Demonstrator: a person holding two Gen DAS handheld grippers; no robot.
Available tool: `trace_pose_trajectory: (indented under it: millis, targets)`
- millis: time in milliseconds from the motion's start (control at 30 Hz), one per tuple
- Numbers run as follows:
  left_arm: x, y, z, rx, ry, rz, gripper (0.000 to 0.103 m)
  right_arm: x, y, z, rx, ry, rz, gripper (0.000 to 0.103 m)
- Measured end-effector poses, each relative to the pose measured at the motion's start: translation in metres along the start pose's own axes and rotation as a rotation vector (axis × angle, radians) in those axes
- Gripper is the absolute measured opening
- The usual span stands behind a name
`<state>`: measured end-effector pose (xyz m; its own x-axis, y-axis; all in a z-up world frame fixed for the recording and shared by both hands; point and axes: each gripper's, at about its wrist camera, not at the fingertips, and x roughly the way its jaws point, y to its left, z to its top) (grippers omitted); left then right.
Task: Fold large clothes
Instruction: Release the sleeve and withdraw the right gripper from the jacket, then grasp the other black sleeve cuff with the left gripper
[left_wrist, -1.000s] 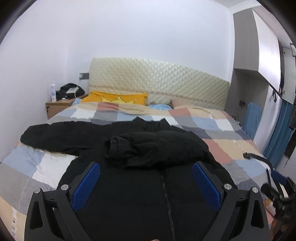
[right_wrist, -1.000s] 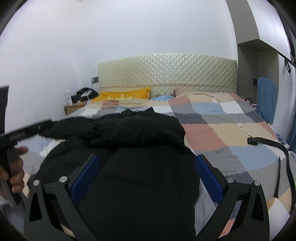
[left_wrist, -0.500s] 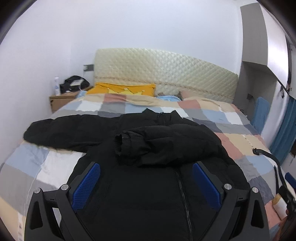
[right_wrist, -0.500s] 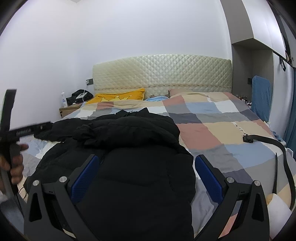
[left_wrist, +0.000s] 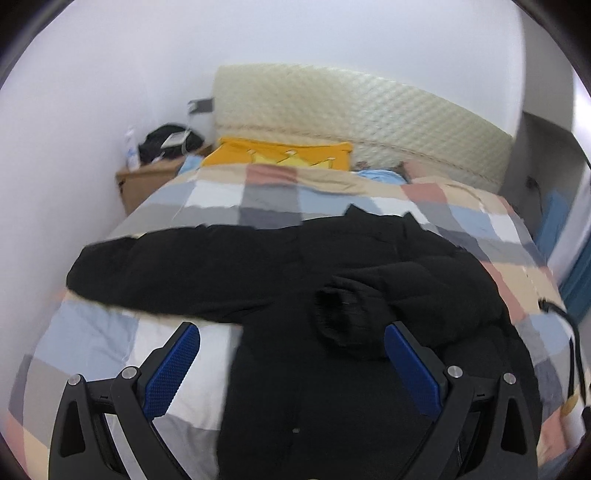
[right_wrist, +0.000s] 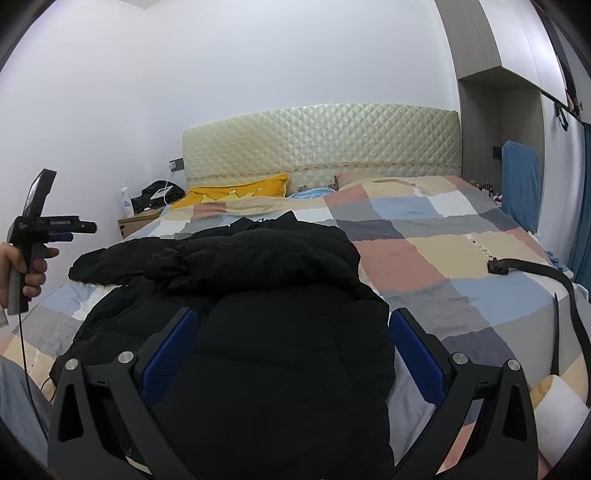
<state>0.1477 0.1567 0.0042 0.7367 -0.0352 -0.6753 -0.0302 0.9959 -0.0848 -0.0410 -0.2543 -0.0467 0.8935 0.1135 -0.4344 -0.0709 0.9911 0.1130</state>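
Observation:
A large black padded jacket (left_wrist: 303, 387) lies front-up on the bed, also in the right wrist view (right_wrist: 273, 354). Its left sleeve (left_wrist: 177, 273) stretches out flat to the left. Its right sleeve (left_wrist: 399, 295) is folded across the chest, cuff (left_wrist: 340, 310) toward the middle. My left gripper (left_wrist: 291, 358) is open and empty, above the jacket's left side. My right gripper (right_wrist: 290, 343) is open and empty above the jacket's lower body. The left gripper also shows, held in a hand, at the left of the right wrist view (right_wrist: 79, 227).
The bed has a checked quilt (right_wrist: 443, 258), a yellow pillow (left_wrist: 280, 155) and a quilted headboard (right_wrist: 321, 144). A black belt (right_wrist: 535, 273) lies on the right of the quilt. A wooden nightstand (left_wrist: 147, 181) with a bottle stands at the far left. Blue cloth (right_wrist: 519, 181) hangs at right.
The left gripper has swung left and forward, so the outstretched left sleeve now fills more of its view. The right gripper has barely moved. The jacket lies as before.

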Motion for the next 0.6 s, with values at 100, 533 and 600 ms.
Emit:
trace_pose_trajectory:
  millis: [100, 533, 600]
  targets:
    - [0.001, 0.03, 0.011, -0.02, -0.004, 0.042, 0.102, 0.005, 0.0, -0.002, 0.005, 0.013, -0.001, 0.103]
    - [0.038, 0.22, 0.022, -0.447, 0.058, 0.073, 0.101, 0.019, 0.007, -0.007, 0.009, 0.041, -0.043, 0.103]
    - [0.041, 0.239, 0.018, -0.457, 0.047, 0.11, 0.099, 0.026, 0.008, -0.007, 0.015, 0.058, -0.059, 0.103]
